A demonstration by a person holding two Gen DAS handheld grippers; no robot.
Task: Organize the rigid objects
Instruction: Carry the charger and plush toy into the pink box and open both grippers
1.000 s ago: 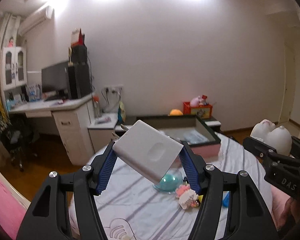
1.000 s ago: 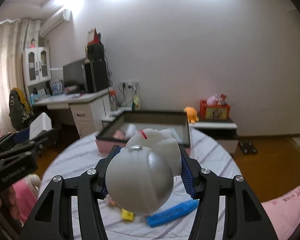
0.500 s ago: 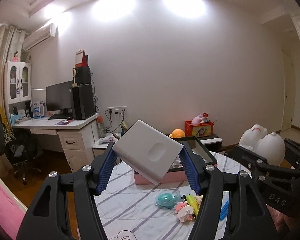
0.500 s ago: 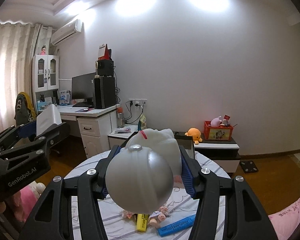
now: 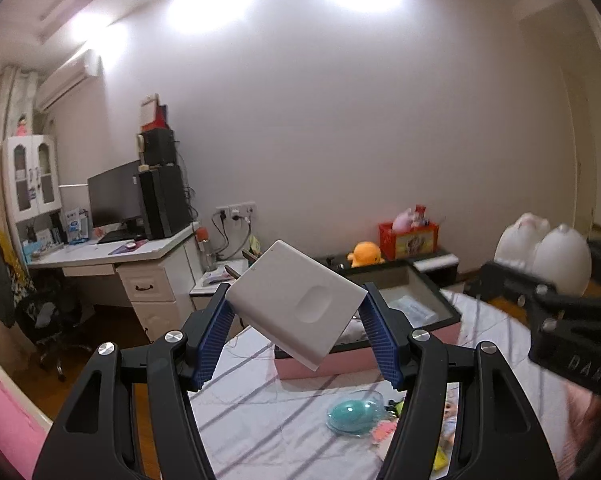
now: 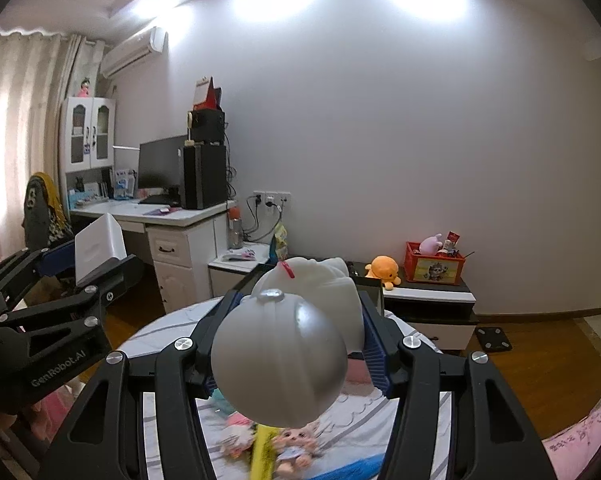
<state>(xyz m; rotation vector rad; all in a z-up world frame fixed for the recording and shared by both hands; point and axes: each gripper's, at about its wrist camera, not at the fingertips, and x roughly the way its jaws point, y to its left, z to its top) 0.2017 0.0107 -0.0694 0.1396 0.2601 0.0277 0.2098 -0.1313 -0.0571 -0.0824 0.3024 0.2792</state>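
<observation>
Clamping the white box (image 5: 294,307), the left gripper (image 5: 294,336) is hovering short of the bin (image 5: 436,312) ahead; the right gripper (image 6: 288,344) is clamping a white toy (image 6: 280,364).

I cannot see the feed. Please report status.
Left gripper shut on white box. Right gripper shut on white toy. Pink bin ahead, unobstructed.

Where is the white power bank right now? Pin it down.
The white power bank sits tilted between the left gripper jaws, held above the striped bed, in front of the pink tray.
</observation>
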